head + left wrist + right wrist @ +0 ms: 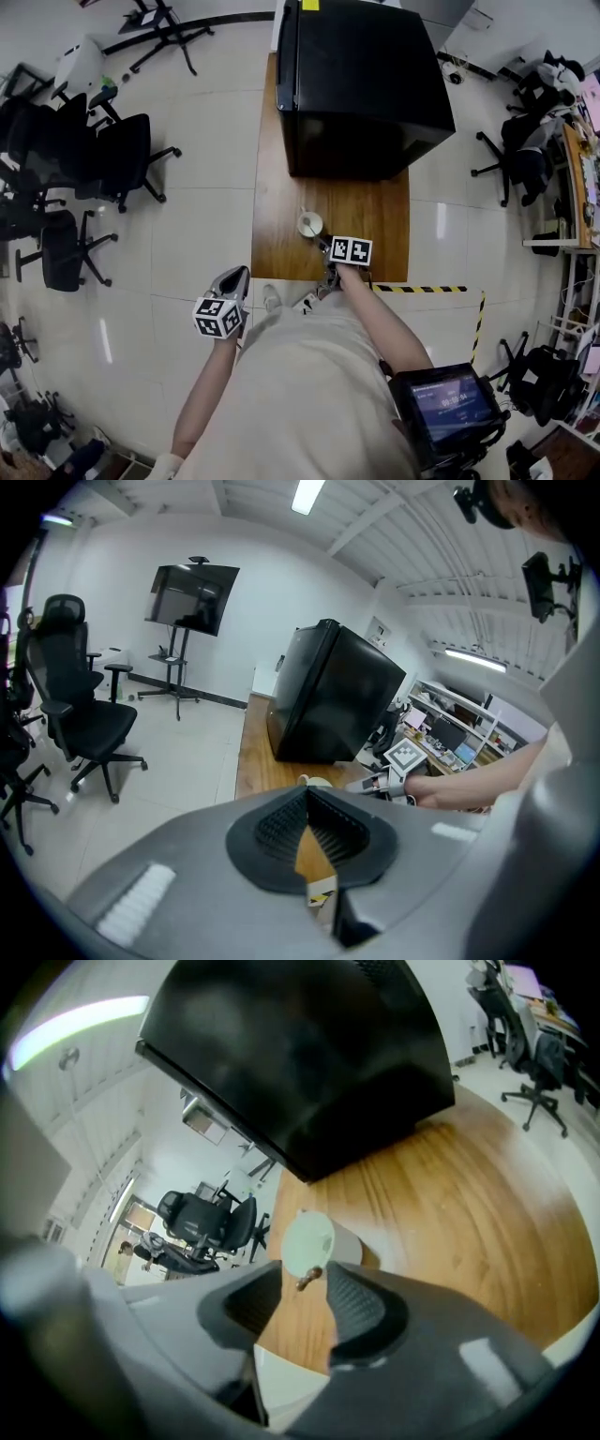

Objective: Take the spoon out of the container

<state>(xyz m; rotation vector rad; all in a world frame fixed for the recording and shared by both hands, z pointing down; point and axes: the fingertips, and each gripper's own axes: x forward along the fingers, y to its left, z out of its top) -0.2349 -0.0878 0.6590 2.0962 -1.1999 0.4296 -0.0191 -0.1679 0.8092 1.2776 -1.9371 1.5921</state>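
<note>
A small pale cup (pixel 309 224) stands on the wooden table (pixel 380 220) near its front edge. In the right gripper view the cup (pixel 319 1239) is just ahead, and a brown spoon handle (pixel 310 1278) sticks out of it towards me. My right gripper (pixel 303 1284) is open, with the spoon's end in the gap between its fingertips and the pads apart from it. In the head view the right gripper (pixel 327 254) sits just right of the cup. My left gripper (pixel 234 276) hangs off the table's left side, shut and empty (pixel 306 795).
A large black box (pixel 361 84) fills the far half of the table, close behind the cup. Office chairs (pixel 112 159) stand on the floor at the left. Yellow-black tape (pixel 422 289) marks the floor by the table's front right corner.
</note>
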